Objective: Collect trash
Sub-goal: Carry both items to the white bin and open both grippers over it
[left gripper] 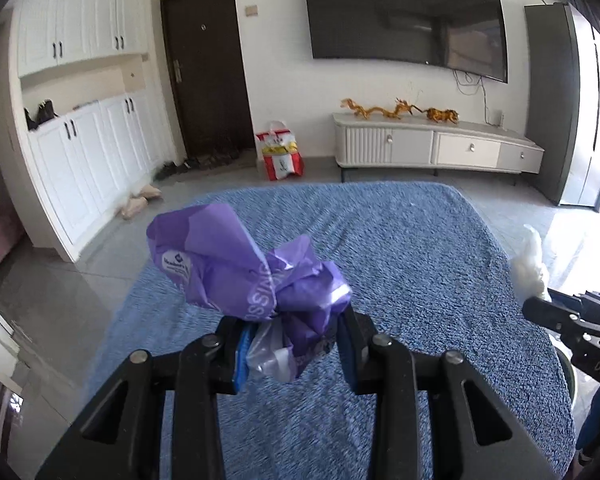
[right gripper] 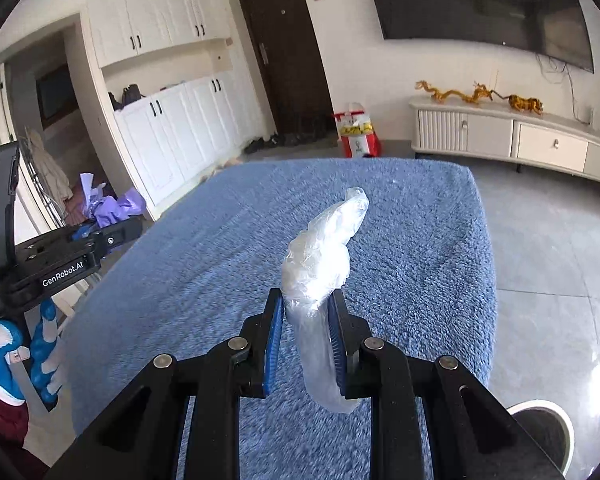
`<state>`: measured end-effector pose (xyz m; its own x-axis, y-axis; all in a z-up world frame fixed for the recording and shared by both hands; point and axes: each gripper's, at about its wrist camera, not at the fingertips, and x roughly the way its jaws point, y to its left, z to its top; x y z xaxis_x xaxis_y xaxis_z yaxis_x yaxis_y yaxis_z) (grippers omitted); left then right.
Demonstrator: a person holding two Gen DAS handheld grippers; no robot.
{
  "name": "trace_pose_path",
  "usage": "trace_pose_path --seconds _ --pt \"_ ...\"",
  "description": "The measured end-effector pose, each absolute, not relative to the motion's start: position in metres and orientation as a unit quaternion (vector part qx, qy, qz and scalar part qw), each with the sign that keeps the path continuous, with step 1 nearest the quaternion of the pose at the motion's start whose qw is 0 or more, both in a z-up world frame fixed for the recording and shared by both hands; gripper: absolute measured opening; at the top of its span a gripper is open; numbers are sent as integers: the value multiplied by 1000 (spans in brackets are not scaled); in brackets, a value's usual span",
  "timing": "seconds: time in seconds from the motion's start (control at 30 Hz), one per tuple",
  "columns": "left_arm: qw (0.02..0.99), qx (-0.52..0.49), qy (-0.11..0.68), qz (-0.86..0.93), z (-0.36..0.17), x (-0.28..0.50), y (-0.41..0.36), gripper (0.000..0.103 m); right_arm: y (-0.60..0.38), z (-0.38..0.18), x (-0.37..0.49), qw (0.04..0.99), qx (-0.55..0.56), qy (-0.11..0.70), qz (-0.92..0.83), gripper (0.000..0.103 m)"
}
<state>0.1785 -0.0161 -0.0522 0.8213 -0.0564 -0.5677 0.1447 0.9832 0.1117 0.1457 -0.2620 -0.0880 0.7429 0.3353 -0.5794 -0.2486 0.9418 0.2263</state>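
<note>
While the right gripper (right gripper: 306, 344) is clamping a clear plastic wad (right gripper: 324, 256) standing upright between its jaws, a bin (right gripper: 556, 420) is sitting low at its right, nearest this arm. Farther left, the left gripper (left gripper: 288, 344) is pinching a purple wrapper (left gripper: 236, 264) above the blue table cover (left gripper: 440, 260).

Daylight flooded in from three o'clock, glaring off the floor tiles (right gripper: 548, 248) and washing out that edge. Fisheye distortion bowed the cabinets (left gripper: 84, 120); the frame corners vignetted black.
</note>
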Motion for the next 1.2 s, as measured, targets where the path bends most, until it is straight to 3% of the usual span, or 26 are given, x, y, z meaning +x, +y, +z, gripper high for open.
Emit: trace_pose_path --seconds 0.8,1.2 --pt "978 96 187 -2 6 93 -6 36 -272 -48 72 953 55 258 152 22" --pt "973 133 187 -15 2 95 -38 36 -294 -50 62 958 66 244 134 22"
